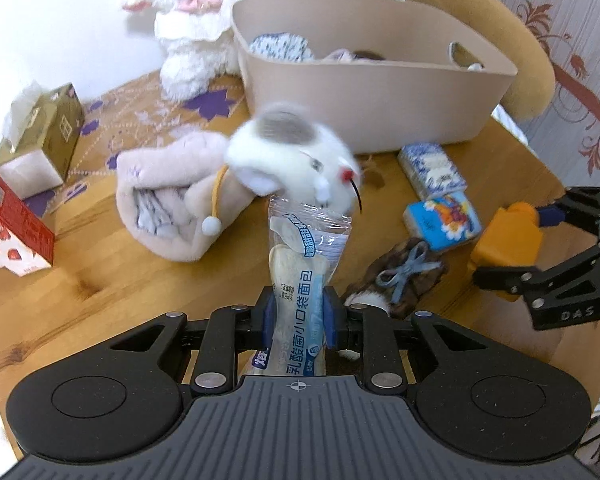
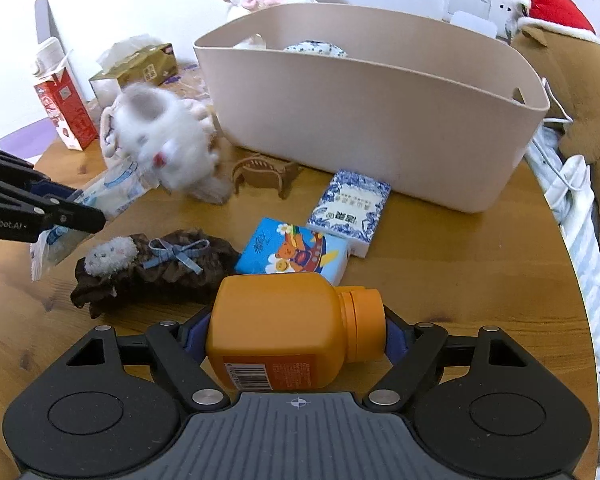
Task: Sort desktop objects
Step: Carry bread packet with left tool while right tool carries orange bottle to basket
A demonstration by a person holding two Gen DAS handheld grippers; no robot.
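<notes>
Both hands loaded right now. My left gripper [image 1: 298,312] has its jaws squeezed narrow on a bread packet [image 1: 300,276], held upright by its lower part. The right gripper [image 2: 296,338] sits wide, jaws clamped end to end on an orange bottle [image 2: 288,328] lying sideways — base on one pad, cap on the other. The bin [image 2: 380,120] is at the back of the bench [image 2: 460,280], already with a few soft things in it.

What worries me: the packet is thin crinkly film over soft bread, so it can slide through the pads or flop over. There's also a fluffy white toy [image 1: 292,152] blurred right at the packet's top — can't tell if it's touching, but it might get dragged or knocked. The bottle is smooth hard plastic gripped on its ends, so it could pivot or pop out if I tilt too fast.

Still lying loose: two glossy tissue packs [image 2: 320,240], a frilly brown fabric piece [image 2: 156,276] with a blue bow, and a plush pink slipper [image 1: 168,200].
</notes>
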